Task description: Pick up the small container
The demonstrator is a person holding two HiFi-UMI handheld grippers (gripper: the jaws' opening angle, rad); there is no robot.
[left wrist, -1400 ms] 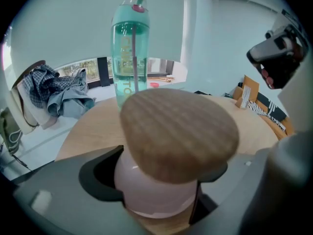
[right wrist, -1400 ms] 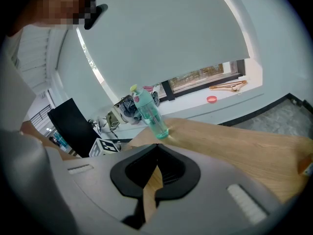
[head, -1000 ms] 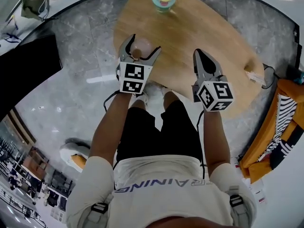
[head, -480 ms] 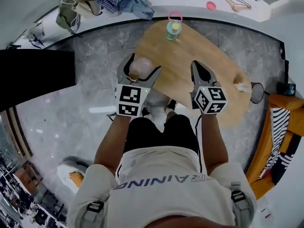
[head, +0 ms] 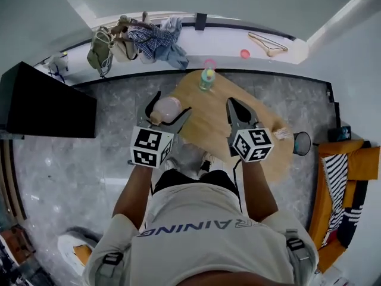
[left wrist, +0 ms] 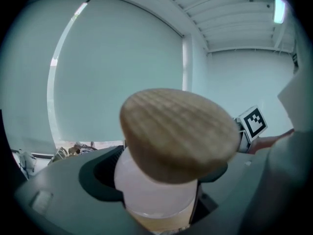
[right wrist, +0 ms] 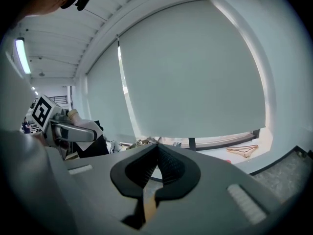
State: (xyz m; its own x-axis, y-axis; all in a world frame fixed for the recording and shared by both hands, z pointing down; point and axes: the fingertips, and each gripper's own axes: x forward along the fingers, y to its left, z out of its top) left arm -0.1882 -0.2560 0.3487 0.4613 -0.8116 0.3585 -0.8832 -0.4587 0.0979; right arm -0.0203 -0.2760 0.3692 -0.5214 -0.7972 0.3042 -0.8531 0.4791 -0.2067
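The small container is a frosted pale jar with a round wooden lid. My left gripper is shut on its body, one jaw on each side, and holds it up well above the wooden table. In the left gripper view the jar fills the middle, with the lid facing the camera. My right gripper hangs over the table to the right, its jaws shut together with nothing between them. Both grippers point up toward the window blind.
A pastel bottle stands at the table's far end. Clothes and bags lie on the window ledge, with a hanger further right. A black cabinet stands at left, an orange seat at right.
The view has risen and pulled away from the table, which looks smaller now. Both grippers came up with it, the left one still holding the jar. The window ledge has come into view.
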